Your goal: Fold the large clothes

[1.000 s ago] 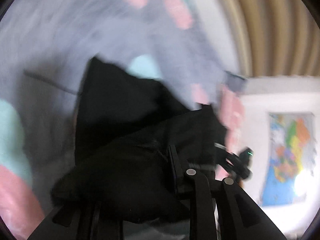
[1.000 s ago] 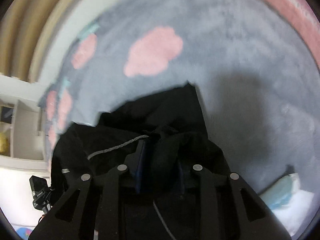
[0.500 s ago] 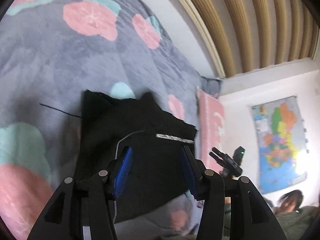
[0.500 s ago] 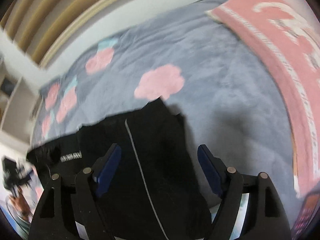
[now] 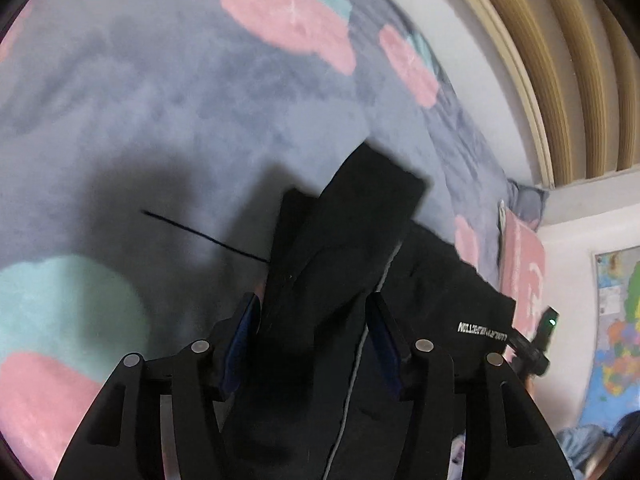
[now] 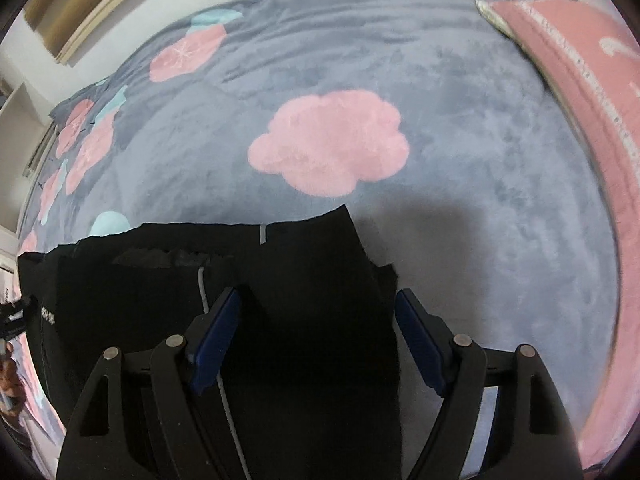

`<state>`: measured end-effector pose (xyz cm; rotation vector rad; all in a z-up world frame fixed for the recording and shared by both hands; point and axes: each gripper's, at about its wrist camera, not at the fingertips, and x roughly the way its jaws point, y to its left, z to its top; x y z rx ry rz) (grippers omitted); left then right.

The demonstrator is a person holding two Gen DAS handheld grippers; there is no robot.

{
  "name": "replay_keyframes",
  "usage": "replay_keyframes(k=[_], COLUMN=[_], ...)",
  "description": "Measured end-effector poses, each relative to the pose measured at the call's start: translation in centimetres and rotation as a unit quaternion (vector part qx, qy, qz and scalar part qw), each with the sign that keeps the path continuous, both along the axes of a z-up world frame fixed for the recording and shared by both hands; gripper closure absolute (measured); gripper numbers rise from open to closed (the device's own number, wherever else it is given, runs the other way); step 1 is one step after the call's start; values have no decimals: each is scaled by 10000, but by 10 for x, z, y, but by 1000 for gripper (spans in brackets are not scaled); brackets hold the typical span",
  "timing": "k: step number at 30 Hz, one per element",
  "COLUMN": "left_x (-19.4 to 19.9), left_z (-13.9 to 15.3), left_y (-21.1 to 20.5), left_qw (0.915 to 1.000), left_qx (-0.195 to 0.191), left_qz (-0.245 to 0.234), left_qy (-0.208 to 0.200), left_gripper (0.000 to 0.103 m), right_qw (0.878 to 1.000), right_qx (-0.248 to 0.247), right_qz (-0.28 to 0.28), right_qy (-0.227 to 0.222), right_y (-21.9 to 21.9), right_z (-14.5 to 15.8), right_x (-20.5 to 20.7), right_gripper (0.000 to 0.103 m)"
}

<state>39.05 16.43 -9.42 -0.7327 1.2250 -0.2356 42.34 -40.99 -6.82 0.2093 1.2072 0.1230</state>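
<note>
Left claw, nearest in its view: parted about halfway and opening, blue pads standing on either side of a raised fold of the black garment. Cloth lay between the pads, the left one close against it; whether either pressed on it, could not tell. Saw a thin grey stripe running up the cloth just inside the right pad. Further out, lay flat on the grey bed cover, a white printed label near its right edge and a thin black cord trailing off to the left. Beyond that, pink and teal flower shapes on the cover, a pink pillow at the right, then a ribbed wooden headboard and a map on the wall.

Right claw: parted about halfway and closing, blue pads wide of the cloth, the right pad clear of it over the cover, nothing gripped. Black garment spread under and between the pads, its far edge straight across the bed cover. Past it, a pink flower shape, then the pink pillow along the right.
</note>
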Motion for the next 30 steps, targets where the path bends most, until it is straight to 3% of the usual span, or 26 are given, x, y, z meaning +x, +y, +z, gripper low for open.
replay_keyframes(k=[1, 2, 5, 9, 12, 15, 17, 19, 21, 23, 25, 28, 30], left_x=[3, 4, 5, 10, 35, 64, 78, 81, 74, 68, 60, 32, 12], left_z=[0, 6, 32, 77, 93, 62, 18, -26, -37, -29, -15, 30, 64], left_y=[-5, -10, -27, -43, -51, -60, -66, -70, -66, -56, -42, -26, -25], left_qw=[10000, 9993, 9950, 9884, 9850, 9854, 9853, 9879, 9917, 9949, 9967, 9962, 9949], left_qx=[70, 342, 870, 1090, 1090, 1400, 1620, 1366, 1067, 792, 636, 801, 718], left_qz=[-15, -29, -183, -286, -216, -251, -427, -706, -714, -611, -455, -74, -6], left_qy=[-35, -138, -444, -1016, -1319, -940, -337, 191, 110, 148, 229, -321, -704], left_gripper=[57, 84, 94, 94, 94, 94, 90, 84, 83, 80, 80, 80, 79], right_qw=[10000, 9997, 9913, 9835, 9802, 9826, 9879, 9922, 9920, 9933, 9950, 9953, 9954], right_qx=[-44, -222, -1154, -1427, -1547, -1365, -1080, -726, -785, -691, -368, -129, 85], right_qz=[-17, -30, -75, -284, -592, -1037, -1077, -979, -897, -834, -891, -958, -887], right_qy=[32, -14, -621, -1077, -1081, -708, -284, 251, 404, 408, 261, -102, -353], right_y=[4, 7, 15, 8, 2, -11, -17, -16, -12, -12, -17, -14, -5], right_z=[-1, 2, 32, 72, 70, 43, 16, -15, -24, -17, 0, 43, 68], right_x=[-1, -3, -22, -26, -6, 22, 36, 41, 38, 30, 19, -8, -28], right_gripper=[71, 76, 82, 82, 85, 88, 88, 87, 84, 62, 51, 50, 50])
